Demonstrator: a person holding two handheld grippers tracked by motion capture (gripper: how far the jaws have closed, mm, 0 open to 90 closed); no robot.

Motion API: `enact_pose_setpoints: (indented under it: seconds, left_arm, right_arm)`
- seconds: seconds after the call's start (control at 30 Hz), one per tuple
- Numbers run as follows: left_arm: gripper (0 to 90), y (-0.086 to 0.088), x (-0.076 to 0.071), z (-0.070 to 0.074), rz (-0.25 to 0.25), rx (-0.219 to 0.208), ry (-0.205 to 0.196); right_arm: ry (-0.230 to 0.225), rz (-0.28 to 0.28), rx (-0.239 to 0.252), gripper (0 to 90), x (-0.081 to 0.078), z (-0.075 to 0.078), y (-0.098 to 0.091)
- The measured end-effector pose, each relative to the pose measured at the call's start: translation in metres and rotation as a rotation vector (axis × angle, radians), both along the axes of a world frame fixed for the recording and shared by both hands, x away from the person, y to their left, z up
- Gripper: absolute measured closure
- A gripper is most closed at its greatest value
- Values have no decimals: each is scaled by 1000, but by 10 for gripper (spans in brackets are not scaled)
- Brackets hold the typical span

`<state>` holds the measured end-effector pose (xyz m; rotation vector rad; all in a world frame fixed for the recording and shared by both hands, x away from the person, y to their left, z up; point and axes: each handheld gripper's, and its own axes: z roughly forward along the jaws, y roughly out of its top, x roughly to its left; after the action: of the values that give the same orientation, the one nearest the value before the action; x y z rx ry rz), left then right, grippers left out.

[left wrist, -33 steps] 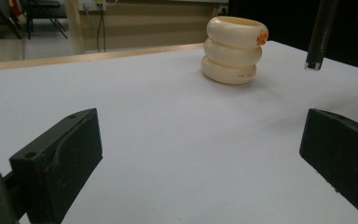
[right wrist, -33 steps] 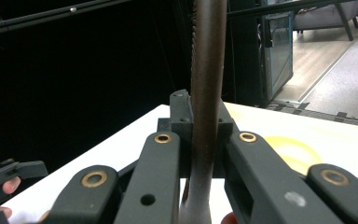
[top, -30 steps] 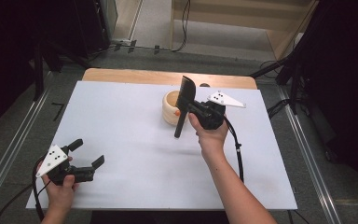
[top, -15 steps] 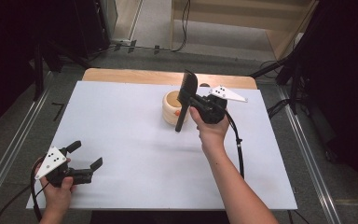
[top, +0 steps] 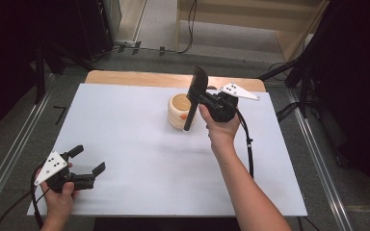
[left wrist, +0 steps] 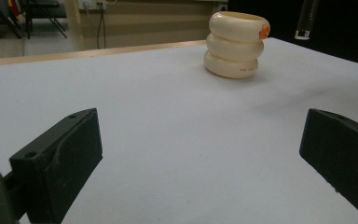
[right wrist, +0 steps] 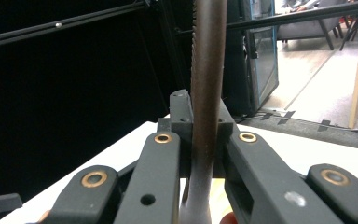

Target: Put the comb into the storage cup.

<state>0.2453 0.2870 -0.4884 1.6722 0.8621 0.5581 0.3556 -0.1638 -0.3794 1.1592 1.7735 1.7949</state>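
We pinch a black spatula [top: 194, 94] in our right gripper [top: 207, 100] over the cream ribbed holder [top: 179, 111] near the surface's far edge; our left gripper [top: 87, 168], jaws spread, rests near its front left corner.

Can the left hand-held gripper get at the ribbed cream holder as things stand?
Probably yes. The left hand-held gripper is open, with bare white tabletop between it and the holder. The spatula, held in the right hand-held gripper, hangs by the holder's far side.
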Motion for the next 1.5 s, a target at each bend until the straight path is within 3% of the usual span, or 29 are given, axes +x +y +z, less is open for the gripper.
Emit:
enact_pose_setpoints:
  seconds: [0.47, 0.67, 1.07, 1.5]
  left_arm:
    - [0, 1, 0, 0, -7, -11, 0]
    - [0, 4, 0, 0, -12, -36, 4]
    - [0, 4, 0, 0, -14, -36, 3]
    - [0, 4, 0, 0, -18, -41, -4]
  right_arm:
    - [-8, -28, -14, 838, 13, 8, -1]
    - [-11, -32, -25, 838, 20, 10, 0]
    - [-10, -45, -50, 838, 34, 15, -1]
    - [-5, -65, -37, 838, 48, 20, -1]
